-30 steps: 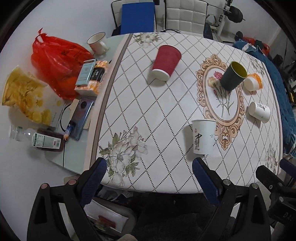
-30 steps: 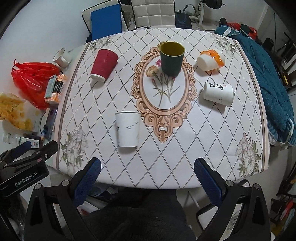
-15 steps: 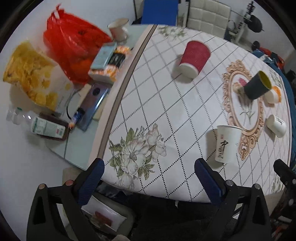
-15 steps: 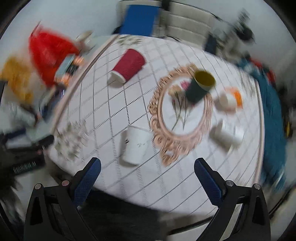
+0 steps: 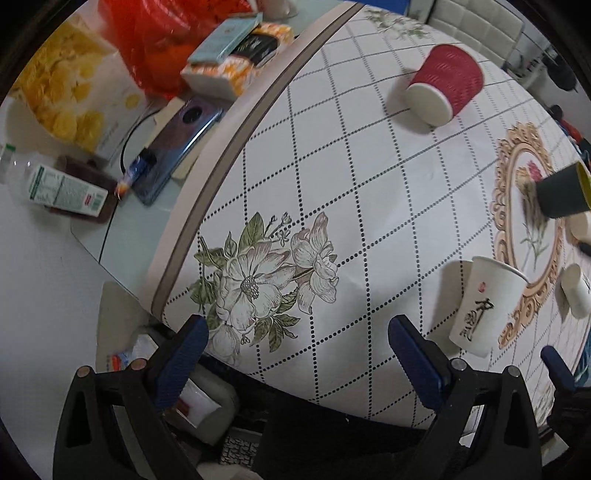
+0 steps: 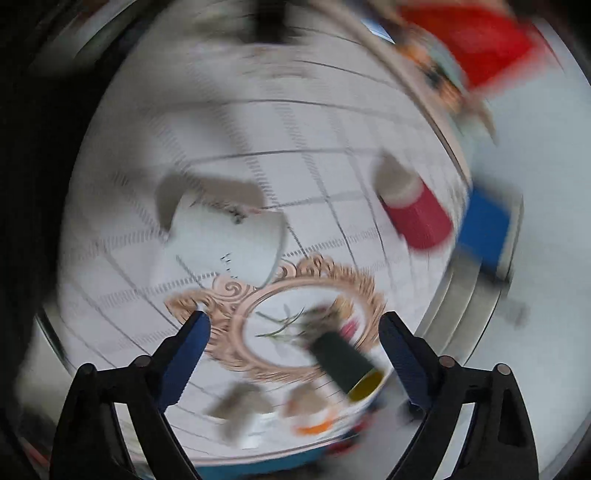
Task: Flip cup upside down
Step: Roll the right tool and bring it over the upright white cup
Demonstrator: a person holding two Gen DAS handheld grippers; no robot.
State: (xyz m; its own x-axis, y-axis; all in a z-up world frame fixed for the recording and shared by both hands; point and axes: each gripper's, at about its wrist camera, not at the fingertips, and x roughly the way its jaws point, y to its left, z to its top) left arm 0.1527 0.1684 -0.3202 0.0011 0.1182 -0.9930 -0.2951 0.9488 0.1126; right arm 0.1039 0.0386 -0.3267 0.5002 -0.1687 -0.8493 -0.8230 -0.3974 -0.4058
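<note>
A lived-in home, likely a dining room, is suggested. A round table (image 5: 369, 155) is covered by a quilted-pattern cloth printed with flowers (image 5: 266, 273) and a gilt oval medallion (image 5: 506, 206). Beyond the cloth's left edge, household clutter is gathered on the bare tabletop: a red plastic bag (image 5: 155, 40), a yellow snack packet (image 5: 70, 88), a phone (image 5: 177, 133) and a small bottle (image 5: 55, 186). A white padded chair (image 5: 476, 18) is seen past the table's far edge.
</note>
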